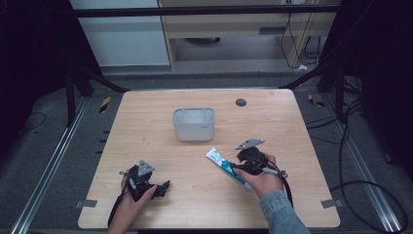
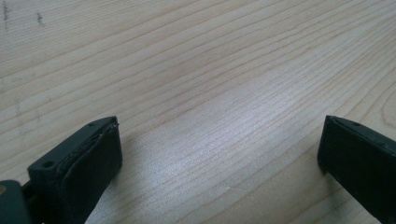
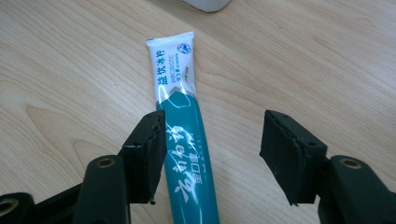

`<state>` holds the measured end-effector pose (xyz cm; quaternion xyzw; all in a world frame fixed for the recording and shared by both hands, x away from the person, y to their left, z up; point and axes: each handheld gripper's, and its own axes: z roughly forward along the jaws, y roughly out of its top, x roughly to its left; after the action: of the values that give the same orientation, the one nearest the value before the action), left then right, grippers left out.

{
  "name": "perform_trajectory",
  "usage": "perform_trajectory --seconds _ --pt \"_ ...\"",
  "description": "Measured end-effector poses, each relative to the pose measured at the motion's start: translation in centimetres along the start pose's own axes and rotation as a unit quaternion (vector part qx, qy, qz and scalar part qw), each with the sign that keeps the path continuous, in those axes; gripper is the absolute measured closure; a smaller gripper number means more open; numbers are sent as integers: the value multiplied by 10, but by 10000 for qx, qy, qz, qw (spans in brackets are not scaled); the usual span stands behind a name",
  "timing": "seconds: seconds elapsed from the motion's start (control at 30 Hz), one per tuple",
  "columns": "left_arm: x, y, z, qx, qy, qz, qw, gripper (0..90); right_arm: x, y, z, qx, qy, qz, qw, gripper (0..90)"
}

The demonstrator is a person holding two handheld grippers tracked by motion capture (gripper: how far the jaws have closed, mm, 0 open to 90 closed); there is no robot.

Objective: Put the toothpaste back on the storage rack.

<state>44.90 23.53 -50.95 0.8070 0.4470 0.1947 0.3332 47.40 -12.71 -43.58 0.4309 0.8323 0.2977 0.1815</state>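
Note:
A white and teal toothpaste tube (image 1: 221, 165) lies on the wooden table (image 1: 160, 122) right of centre, its flat white end pointing to the far left. My right gripper (image 1: 236, 168) is over its teal half. In the right gripper view the tube (image 3: 184, 140) runs between the jaws, right against the left pad (image 3: 149, 154), while a wide gap separates it from the right pad (image 3: 285, 154); the right gripper (image 3: 212, 135) is open. My left gripper (image 1: 161, 188) rests at the near left, and the left gripper (image 2: 219, 135) stands open over bare wood.
A small white-grey bin (image 1: 194, 131) stands at the table's centre, just beyond the tube; its corner (image 3: 208, 3) peeks in at the top of the right gripper view. A dark round disc (image 1: 240, 102) sits near the far edge. Black frame legs flank the table.

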Motion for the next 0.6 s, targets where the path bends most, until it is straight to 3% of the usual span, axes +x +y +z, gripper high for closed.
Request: perform_trajectory --seconds 0.2,0.43,0.6 --pt "0 0 0 11 -1 10 10000 0 8 11 7 180 78 10 9998 463" --pt "0 1 0 9 0 9 10000 0 19 23 15 381 154 -167 9990 502" --pt "0 1 1 11 6 6 10000 0 24 29 22 485 233 -188 9984 487"
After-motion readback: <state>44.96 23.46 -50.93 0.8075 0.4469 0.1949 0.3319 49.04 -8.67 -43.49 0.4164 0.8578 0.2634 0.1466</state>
